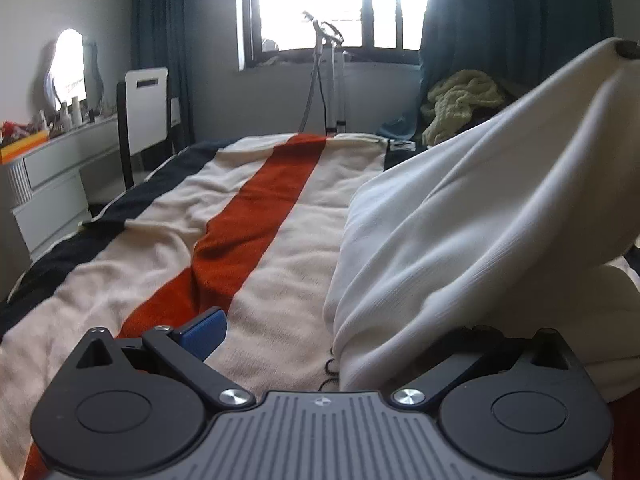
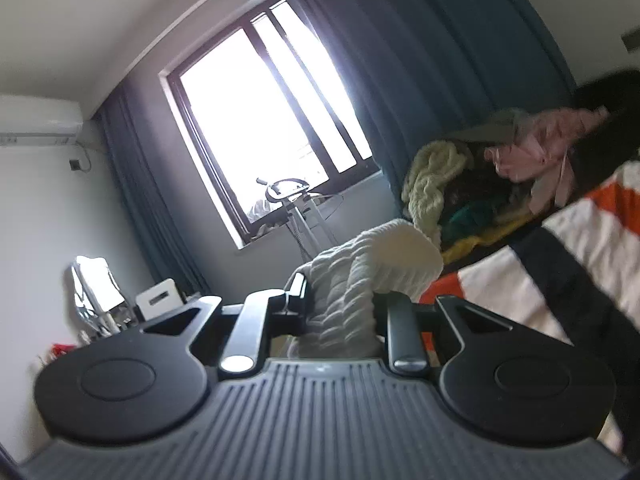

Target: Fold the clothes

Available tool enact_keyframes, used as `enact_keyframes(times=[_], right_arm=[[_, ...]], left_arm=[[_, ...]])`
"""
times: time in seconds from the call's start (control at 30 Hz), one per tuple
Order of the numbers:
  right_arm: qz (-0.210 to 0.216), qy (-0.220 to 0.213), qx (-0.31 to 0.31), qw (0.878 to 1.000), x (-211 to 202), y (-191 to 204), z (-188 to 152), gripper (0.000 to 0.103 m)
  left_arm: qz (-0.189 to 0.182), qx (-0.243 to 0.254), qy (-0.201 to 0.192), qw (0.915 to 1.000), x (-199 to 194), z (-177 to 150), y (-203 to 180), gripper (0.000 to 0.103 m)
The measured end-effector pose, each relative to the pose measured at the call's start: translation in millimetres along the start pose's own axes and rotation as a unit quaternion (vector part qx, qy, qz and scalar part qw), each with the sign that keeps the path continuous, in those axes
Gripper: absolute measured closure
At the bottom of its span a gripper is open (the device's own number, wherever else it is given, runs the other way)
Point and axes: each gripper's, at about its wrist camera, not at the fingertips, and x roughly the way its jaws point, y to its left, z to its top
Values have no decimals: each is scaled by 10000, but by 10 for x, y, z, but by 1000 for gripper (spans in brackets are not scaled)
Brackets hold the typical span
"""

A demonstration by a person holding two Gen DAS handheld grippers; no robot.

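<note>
The right gripper point(image 2: 340, 312) pinched a bunched fold of the white garment point(image 1: 480, 216), which draped just right of the spread, empty left gripper point(image 1: 332, 340). Soft and light, it seemed best gripped at its edges.

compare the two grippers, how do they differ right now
The right gripper is clamped on a bunched fold of the white garment; the left gripper stands wide open, gripping nothing. The right faces the window; the left looks along the striped blanket. Both are black.
</note>
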Motion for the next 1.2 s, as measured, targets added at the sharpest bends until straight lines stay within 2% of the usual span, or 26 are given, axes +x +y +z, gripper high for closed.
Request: enact_keyframes(times=[0.07, 0.1, 0.13, 0.2, 0.27, 0.33, 0.4, 0.57, 0.77, 0.9, 0.93, 1.0, 1.03, 1.1, 1.2], right_arm=[[-367, 124, 90, 9992, -6, -172, -68, 78], [-653, 327, 283, 9969, -1, -302, -133, 77], [-967, 564, 501, 9924, 4, -431, -199, 75], [-1541, 1185, 988, 9759, 3, -667, -318, 73], [-1846, 1547, 1479, 9592, -48, -867, -413, 56], [-2069, 1545, 1960, 9460, -158, -993, -497, 18], [-2247, 1652, 2267, 9332, -235, -1038, -578, 14], [-2093, 1844, 3313, 9014, -495, -1088, -794, 15], [-1996, 1550, 3711, 8935, -987, -877, -891, 13], [-1709, 1814, 3878, 8874, -960, -824, -1034, 15], [-1668, 1874, 3843, 8885, -913, -812, -1057, 26], [-1770, 1771, 3510, 9023, -836, -754, -1031, 30], [-1820, 1718, 3342, 9087, -797, -726, -1019, 46], [-1919, 1617, 2995, 9205, -723, -663, -988, 61], [-1967, 1451, 2413, 9392, -676, -500, -901, 68]], left_arm=[[79, -25, 76, 9999, 42, -4, 11, 0], [53, -114, 155, 9998, 69, -3, 37, 0], [23, -211, 238, 9995, 95, -2, 64, 0], [-20, -356, 328, 9988, 112, -6, 107, 0], [-24, -388, 352, 9986, 105, -8, 130, 0], [-26, -423, 375, 9984, 101, -8, 148, 0], [-38, -488, 425, 9979, 100, -9, 169, 0], [-58, -652, 540, 9964, 109, -14, 225, 0], [-72, -733, 602, 9955, 120, -11, 238, 0], [-81, -783, 633, 9949, 137, -9, 241, 0], [-83, -796, 639, 9947, 140, -9, 242, 0], [-84, -812, 647, 9946, 147, -8, 241, 0], [-83, -815, 648, 9945, 148, -7, 240, 0], [-84, -822, 645, 9945, 150, -6, 235, 0], [-82, -824, 637, 9945, 150, 0, 224, 0]])
